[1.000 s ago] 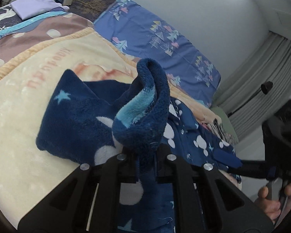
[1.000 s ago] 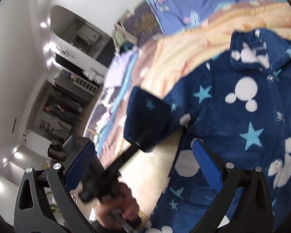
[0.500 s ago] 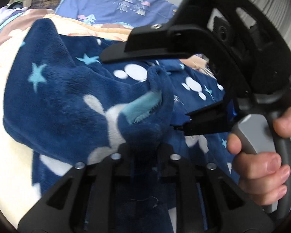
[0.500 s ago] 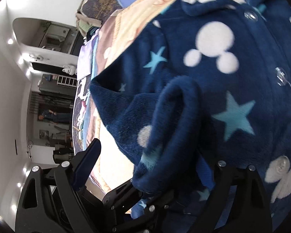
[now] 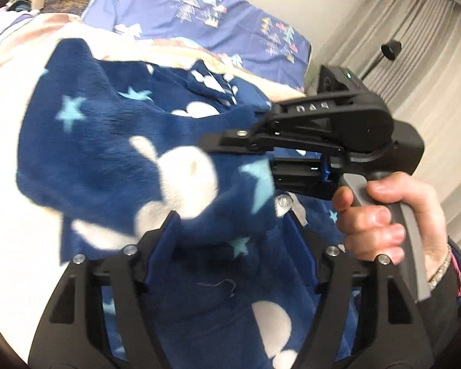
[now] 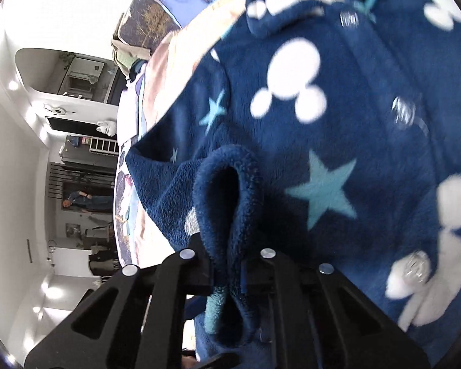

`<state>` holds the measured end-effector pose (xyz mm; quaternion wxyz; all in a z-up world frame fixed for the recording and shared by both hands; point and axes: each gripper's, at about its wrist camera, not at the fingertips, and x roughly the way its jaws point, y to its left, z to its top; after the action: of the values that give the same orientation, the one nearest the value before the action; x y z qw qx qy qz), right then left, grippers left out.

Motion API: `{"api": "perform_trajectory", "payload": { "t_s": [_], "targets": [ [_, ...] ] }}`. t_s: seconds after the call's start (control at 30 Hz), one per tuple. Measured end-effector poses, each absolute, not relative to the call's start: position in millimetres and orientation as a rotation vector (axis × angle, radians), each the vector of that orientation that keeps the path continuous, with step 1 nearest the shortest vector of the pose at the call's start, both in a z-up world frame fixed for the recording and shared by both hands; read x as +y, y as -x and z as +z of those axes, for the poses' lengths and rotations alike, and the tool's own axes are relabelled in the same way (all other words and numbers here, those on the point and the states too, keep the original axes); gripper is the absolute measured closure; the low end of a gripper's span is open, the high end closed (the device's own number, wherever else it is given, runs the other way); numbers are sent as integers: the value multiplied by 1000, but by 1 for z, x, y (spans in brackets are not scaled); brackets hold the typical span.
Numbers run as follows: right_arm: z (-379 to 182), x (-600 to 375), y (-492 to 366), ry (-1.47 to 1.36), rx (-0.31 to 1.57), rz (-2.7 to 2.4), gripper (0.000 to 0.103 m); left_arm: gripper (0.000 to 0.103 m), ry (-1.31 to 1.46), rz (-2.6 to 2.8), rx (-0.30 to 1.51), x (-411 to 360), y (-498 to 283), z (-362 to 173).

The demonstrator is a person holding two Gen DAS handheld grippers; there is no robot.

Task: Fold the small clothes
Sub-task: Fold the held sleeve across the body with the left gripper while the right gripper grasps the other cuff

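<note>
Folding is barely under way: the fleece top (image 6: 368,98) lies buttoned, front up, on the bed (image 5: 3,169), and only one sleeve (image 6: 230,203) is lifted across its chest. Both side folds and the bottom fold look undone.

Right hand-held gripper (image 6: 227,273): jaws together, clamped on the rolled sleeve cuff, which loops up just ahead of its tips.

Left hand-held gripper (image 5: 230,236): jaws apart, blue pads either side of a fleece bulge; whether the pads touch it cannot be told through the blur. The right gripper crosses just ahead of it.

Against half a second ago: the left was pinching that cuff and the right stood open. Now the hold has passed to the right, and the left has let go.
</note>
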<state>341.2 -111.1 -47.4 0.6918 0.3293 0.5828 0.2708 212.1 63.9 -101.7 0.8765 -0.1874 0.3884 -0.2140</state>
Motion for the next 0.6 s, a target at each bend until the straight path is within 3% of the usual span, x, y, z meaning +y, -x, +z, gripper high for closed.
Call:
{"api": "perform_trajectory", "payload": {
  "t_s": [0.23,0.6],
  "targets": [
    [-11,-129,-363,-752,1212,593,93,23,453,-415,723,102,-198,-79],
    [28,-207,-394,-709,1091,480,93,22,527,-385,720,130,-201,-72]
  ]
}}
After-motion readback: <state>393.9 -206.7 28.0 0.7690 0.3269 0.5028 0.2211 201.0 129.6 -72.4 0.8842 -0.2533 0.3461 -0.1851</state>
